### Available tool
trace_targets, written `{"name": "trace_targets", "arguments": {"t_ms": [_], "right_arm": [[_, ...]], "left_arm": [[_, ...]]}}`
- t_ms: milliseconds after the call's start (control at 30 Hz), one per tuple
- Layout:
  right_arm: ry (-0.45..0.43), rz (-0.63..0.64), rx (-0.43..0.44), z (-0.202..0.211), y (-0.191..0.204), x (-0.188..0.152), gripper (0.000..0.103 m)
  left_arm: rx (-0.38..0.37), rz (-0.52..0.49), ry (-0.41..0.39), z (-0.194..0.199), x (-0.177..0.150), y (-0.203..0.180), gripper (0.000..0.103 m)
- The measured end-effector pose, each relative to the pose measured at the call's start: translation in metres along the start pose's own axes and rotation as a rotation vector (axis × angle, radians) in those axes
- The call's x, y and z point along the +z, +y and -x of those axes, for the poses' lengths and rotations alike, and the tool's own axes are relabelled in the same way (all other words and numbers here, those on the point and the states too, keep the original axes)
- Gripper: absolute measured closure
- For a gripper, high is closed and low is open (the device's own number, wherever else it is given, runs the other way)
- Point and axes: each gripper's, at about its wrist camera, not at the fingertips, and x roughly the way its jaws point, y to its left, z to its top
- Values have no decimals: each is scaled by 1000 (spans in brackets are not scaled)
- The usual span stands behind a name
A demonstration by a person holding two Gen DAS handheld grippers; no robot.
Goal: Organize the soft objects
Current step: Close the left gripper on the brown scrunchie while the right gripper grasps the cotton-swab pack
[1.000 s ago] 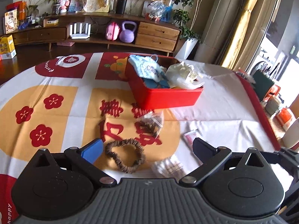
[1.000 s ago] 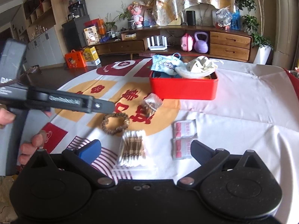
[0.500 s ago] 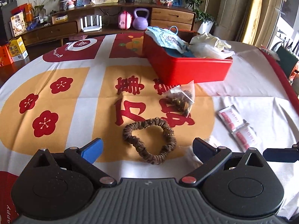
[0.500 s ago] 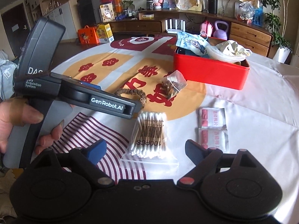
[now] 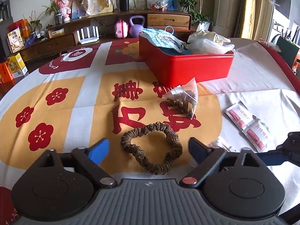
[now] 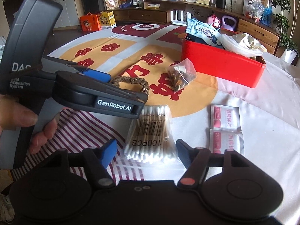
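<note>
A brown scrunchie [image 5: 151,148] lies on the tablecloth between the open fingers of my left gripper [image 5: 148,150]; it also shows in the right wrist view [image 6: 131,83]. A clear pack of cotton swabs [image 6: 150,133] lies between the open fingers of my right gripper [image 6: 146,151]. A tea bag pouch [image 5: 182,99] and two alcohol pad sachets [image 5: 247,125] lie nearby. The red tin box [image 5: 187,67] holds a blue-white pouch [image 5: 163,40] and pale soft items [image 5: 208,41].
The left gripper's body [image 6: 78,91] and the hand holding it fill the left of the right wrist view. The right gripper's fingertip [image 5: 281,153] shows at the right edge of the left wrist view. A wooden sideboard [image 5: 93,35] stands behind the table.
Both grippers have moved forward and down. The scrunchie now sits between the left fingers and the swab pack between the right fingers. Both stay open.
</note>
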Motion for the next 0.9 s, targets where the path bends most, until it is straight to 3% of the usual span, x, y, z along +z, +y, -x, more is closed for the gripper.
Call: {"name": "trace_targets", "arguments": {"t_ms": [300, 533, 733, 900], "right_arm": [[3, 34, -26, -6, 4, 1, 50], [-7, -7, -14, -2, -3, 0, 58], [-14, -52, 4, 3, -7, -2, 60], [-30, -94, 9, 12, -12, -3, 61]], "left_arm": [[13, -45, -20, 1, -7, -4, 40], [50, -48, -27, 4, -7, 1, 68], [49, -24, -28, 8, -8, 9, 83], [31, 5, -37, 14, -8, 16, 88]]}}
